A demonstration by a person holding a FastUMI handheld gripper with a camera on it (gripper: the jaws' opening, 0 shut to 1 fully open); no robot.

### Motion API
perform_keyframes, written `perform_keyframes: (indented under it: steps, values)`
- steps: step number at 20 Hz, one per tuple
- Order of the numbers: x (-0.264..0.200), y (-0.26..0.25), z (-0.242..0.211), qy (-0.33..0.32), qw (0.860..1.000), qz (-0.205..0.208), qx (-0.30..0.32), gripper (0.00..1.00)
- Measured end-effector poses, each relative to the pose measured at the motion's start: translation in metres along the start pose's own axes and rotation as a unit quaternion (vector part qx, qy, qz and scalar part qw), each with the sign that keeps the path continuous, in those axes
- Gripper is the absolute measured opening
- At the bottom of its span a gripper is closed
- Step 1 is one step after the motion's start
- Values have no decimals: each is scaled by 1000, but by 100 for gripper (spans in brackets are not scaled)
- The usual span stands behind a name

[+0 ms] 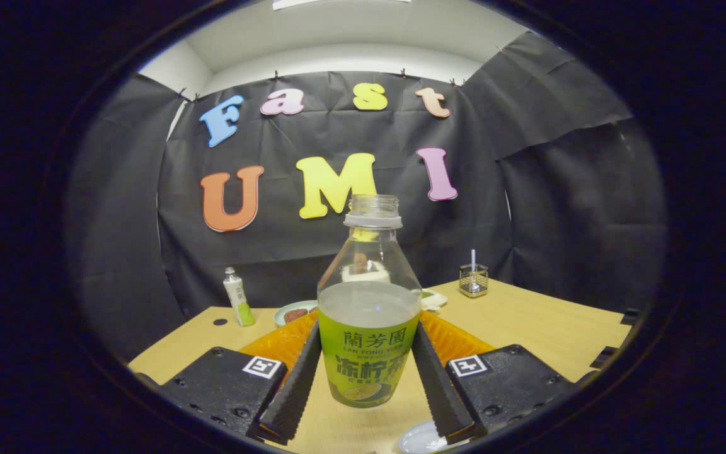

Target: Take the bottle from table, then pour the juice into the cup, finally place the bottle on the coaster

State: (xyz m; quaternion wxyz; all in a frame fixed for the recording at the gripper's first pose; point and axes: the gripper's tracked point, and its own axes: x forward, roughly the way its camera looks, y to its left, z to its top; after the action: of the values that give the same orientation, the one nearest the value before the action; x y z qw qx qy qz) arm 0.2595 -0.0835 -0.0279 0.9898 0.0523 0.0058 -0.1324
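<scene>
A clear, uncapped bottle (368, 353) with a green label stands upright between my fingers. It holds pale liquid up to its shoulder. My gripper (368, 329) is shut on the bottle, one finger pressing on each side of the label. I cannot tell whether its base rests on the wooden table (527, 328) or hangs just above it. A white round object (421, 439), partly hidden, lies below the right finger. Something white (369, 272) shows through the bottle's clear neck, and I cannot tell what it is.
An orange ribbed mat (275, 343) lies just beyond the fingers. Behind it is a small plate with brown food (293, 313). A small white and green bottle (239, 305) stands at the far left, and a wire holder with a straw (473, 280) at the far right.
</scene>
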Motion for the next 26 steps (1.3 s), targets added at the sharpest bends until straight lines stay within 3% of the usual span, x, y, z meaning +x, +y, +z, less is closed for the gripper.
perform_keyframes:
  steps: [16, 26]
  values:
    - [91, 16, -64, 31, 999, -1, -36, 83]
    - [98, 3, -76, 28, 998, -23, -43, 83]
